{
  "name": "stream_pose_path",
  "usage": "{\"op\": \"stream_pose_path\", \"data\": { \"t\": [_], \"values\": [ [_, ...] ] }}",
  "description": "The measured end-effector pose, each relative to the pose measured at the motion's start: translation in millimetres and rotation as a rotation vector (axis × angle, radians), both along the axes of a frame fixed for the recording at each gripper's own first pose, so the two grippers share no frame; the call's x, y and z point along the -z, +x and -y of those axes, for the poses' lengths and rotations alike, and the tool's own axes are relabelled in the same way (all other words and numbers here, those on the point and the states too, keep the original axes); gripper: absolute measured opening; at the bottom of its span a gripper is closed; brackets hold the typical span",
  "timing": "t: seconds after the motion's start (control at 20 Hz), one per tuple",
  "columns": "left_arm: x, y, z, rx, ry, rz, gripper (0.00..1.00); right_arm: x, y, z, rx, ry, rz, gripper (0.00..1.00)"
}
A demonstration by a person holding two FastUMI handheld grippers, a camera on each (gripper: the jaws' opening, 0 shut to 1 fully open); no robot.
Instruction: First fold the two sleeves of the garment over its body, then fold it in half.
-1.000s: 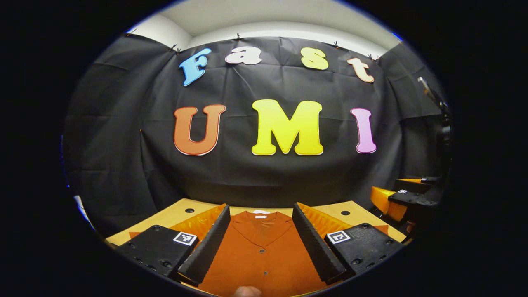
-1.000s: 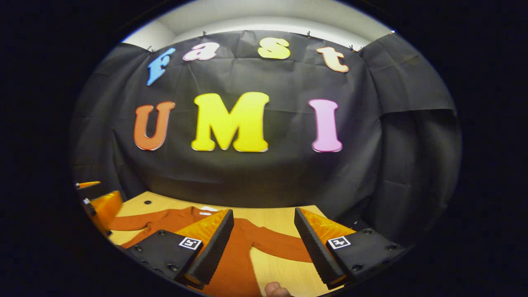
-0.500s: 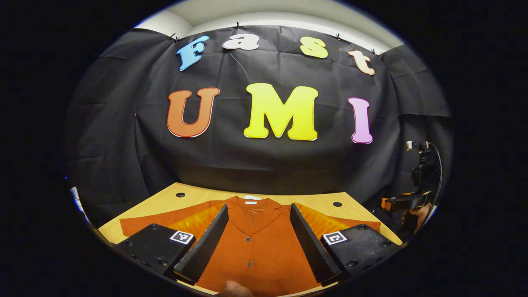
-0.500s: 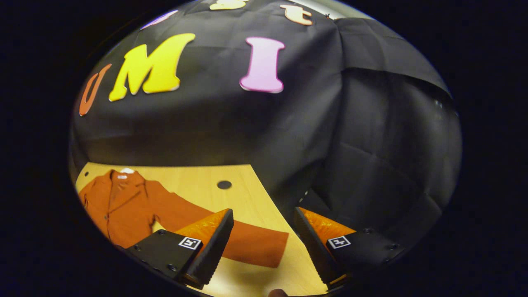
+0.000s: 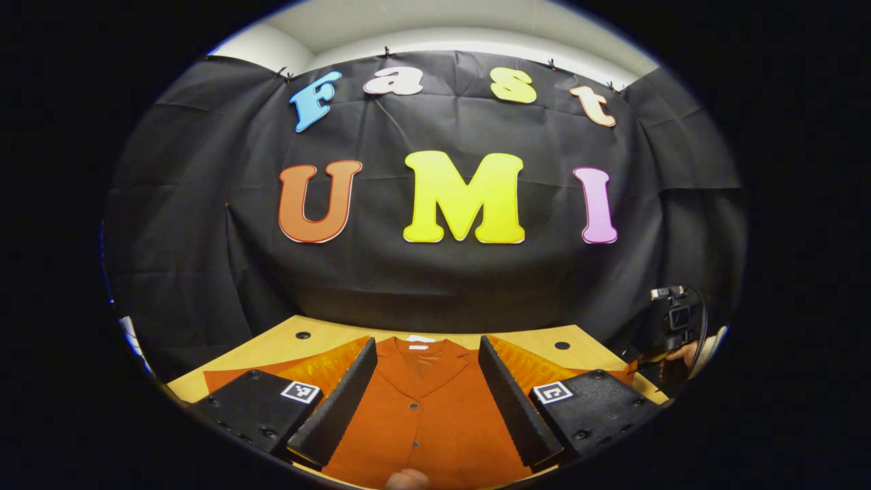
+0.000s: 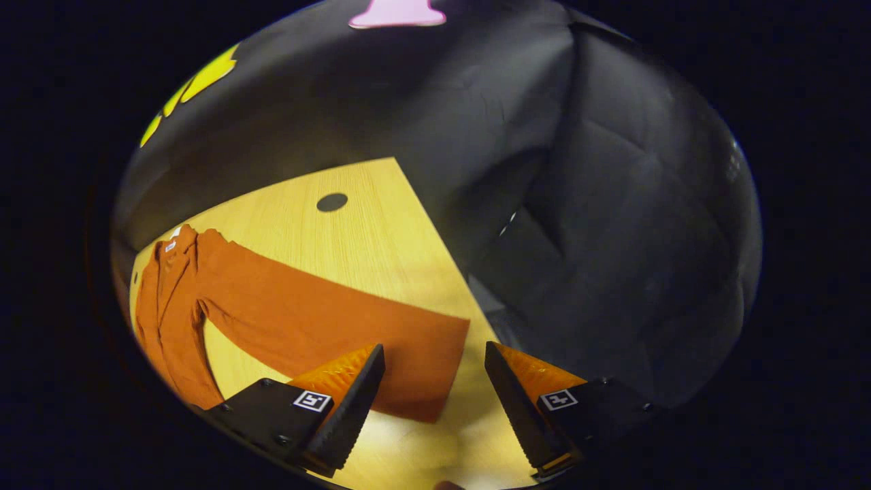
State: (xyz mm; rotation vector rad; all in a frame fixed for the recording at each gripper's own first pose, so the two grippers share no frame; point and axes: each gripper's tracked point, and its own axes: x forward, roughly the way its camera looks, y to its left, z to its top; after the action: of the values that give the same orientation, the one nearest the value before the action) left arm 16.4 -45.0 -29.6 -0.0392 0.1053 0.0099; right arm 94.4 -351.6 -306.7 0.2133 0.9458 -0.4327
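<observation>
Right gripper view shows the right gripper (image 6: 434, 395) spread wide above the rust-orange buttoned garment's (image 6: 299, 320) sleeve cuff on the pale wooden table (image 6: 360, 231), while the left gripper (image 5: 425, 401) hangs unclenched over its collar.

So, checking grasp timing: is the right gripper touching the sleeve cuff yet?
Apart: in the right gripper view the open right gripper hovers above the sleeve cuff.

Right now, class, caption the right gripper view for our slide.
Open right hand-held gripper nears the cuff of the shirt's spread sleeve.
</observation>
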Motion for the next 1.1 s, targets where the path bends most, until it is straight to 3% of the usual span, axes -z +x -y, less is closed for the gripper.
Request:
{"op": "stream_pose_path", "data": {
  "t": [0.2, 0.35, 0.45, 0.65, 0.85, 0.95, 1.0, 1.05, 1.1],
  "values": [
    [16, 9, -17, 0.032, 0.028, -0.046, 0.98, 18, -8, -2, 0.121, 0.146, -0.147, 0.95],
    [31, 15, -36, 0.014, -0.004, -0.073, 0.98, 21, -2, -8, 0.232, 0.319, -0.184, 0.95],
    [34, 19, -41, 0.010, -0.014, -0.085, 0.98, 21, -6, -9, 0.288, 0.416, -0.216, 0.90],
    [24, 26, -44, 0.031, 0.014, -0.048, 0.98, 24, -1, 2, 0.273, 0.393, -0.243, 0.87],
    [10, 31, -41, 0.063, 0.035, 0.006, 0.98, 30, -5, 2, 0.291, 0.365, -0.303, 0.47],
    [7, 31, -40, 0.077, 0.031, 0.017, 0.98, 36, -1, -2, 0.303, 0.393, -0.293, 0.46],
    [7, 32, -41, 0.078, 0.029, 0.019, 0.98, 35, -1, -4, 0.315, 0.404, -0.302, 0.53],
    [7, 32, -43, 0.077, 0.029, 0.016, 0.98, 34, 0, 0, 0.324, 0.402, -0.290, 0.47],
    [8, 32, -45, 0.074, 0.027, 0.013, 0.98, 38, 1, 0, 0.319, 0.402, -0.293, 0.49]
  ]
}}
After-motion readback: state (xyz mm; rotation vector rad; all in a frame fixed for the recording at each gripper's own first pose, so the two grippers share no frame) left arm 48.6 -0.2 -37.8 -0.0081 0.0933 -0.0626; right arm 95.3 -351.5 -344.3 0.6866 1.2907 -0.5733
